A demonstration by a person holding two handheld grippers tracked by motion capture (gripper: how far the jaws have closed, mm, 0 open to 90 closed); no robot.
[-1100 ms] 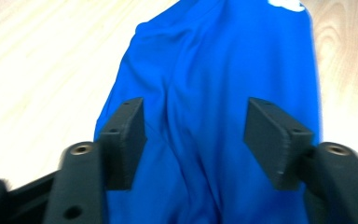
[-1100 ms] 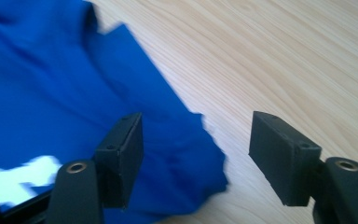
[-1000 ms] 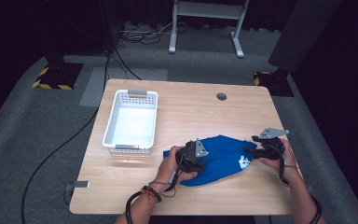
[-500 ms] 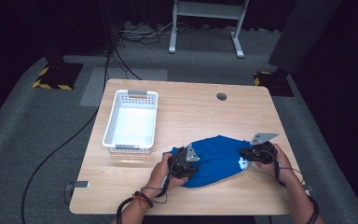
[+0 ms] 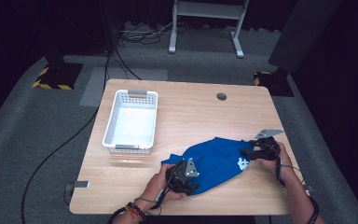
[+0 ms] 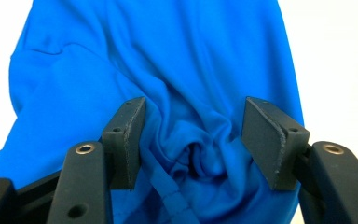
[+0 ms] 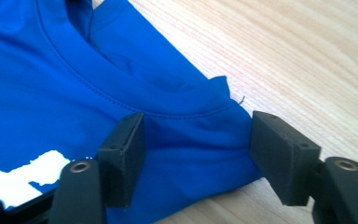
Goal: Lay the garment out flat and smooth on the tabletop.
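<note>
Blue shirt [image 5: 216,161] lies crumpled on the near right part of the wooden table [image 5: 191,112], right of the white basket [image 5: 131,121] and apart from it. Left gripper [image 5: 189,185] at shirt's near-left end; jaws have just been opening, now spread w/ a bunched swirl of fabric [image 6: 196,158] between them, pads not pressing it. Right gripper [image 5: 247,153] at shirt's right edge by the collar [image 7: 135,100]; jaws also just opened, standing apart over the cloth (white print [image 7: 23,175] close beside the left-hand jaw), gripping nothing. Both hands on the grippers.
</note>
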